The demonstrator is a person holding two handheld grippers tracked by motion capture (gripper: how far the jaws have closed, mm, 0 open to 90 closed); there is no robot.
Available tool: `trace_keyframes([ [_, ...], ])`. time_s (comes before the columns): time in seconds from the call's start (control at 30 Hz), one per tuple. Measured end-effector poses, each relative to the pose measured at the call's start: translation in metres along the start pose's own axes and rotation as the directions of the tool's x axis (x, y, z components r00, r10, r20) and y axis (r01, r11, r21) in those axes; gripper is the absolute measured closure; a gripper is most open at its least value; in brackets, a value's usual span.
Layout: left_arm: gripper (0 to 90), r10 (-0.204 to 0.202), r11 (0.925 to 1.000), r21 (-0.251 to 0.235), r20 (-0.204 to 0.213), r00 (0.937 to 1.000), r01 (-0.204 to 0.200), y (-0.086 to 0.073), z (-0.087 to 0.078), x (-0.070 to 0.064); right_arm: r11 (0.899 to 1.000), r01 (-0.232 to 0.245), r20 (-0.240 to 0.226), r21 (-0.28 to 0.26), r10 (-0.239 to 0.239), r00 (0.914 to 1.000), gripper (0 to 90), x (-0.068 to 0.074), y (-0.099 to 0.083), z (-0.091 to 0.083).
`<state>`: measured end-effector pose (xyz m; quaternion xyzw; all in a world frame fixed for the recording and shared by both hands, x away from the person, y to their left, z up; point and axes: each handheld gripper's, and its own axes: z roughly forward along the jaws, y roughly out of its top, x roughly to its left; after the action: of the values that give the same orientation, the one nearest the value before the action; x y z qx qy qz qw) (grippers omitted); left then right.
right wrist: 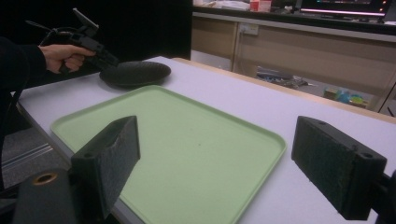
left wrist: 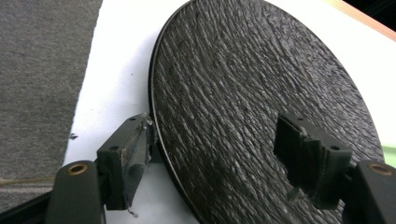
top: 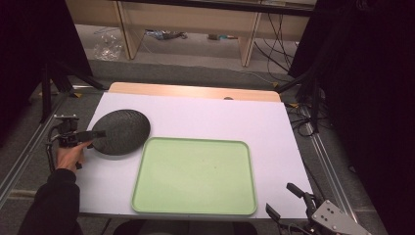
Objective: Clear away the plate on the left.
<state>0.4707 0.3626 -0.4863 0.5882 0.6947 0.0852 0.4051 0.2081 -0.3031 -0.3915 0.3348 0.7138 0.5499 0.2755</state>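
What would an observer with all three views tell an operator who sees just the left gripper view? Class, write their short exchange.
Operator: What lies beside this plate?
Observer: A green tray with nothing on it lies to the right of the black plate, nearer the person.
Operator: Is the other gripper busy?
Observer: No. The right gripper is at the table's near right corner, jaws open and holding nothing.
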Motion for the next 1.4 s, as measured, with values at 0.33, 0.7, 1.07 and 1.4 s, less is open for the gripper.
trace_keyframes([
  [0.33,40.0,-0.107,0.9940,-0.021,0.034,0.9937,0.108,0.006,0.012,0.010,1.000,0.003,-0.007,0.004,-0.003,1.0000,16.2,0.000,-0.001,0.001],
  [0.7,72.8,-0.194,0.9790,-0.051,0.063,0.9789,0.198,0.002,0.006,0.022,1.000,0.002,-0.007,0.007,-0.002,1.0000,16.2,0.000,-0.001,0.002],
  [1.07,81.3,-0.215,0.9636,-0.131,0.141,0.9665,0.233,0.009,-0.014,0.017,1.000,0.000,-0.012,0.010,0.000,0.9999,16.2,0.000,-0.001,0.001],
  [1.4,85.7,-0.138,0.9748,-0.159,0.120,0.9831,0.156,0.020,-0.054,0.007,1.000,-0.002,-0.020,0.004,0.002,0.9998,16.2,0.000,-0.001,0.001],
])
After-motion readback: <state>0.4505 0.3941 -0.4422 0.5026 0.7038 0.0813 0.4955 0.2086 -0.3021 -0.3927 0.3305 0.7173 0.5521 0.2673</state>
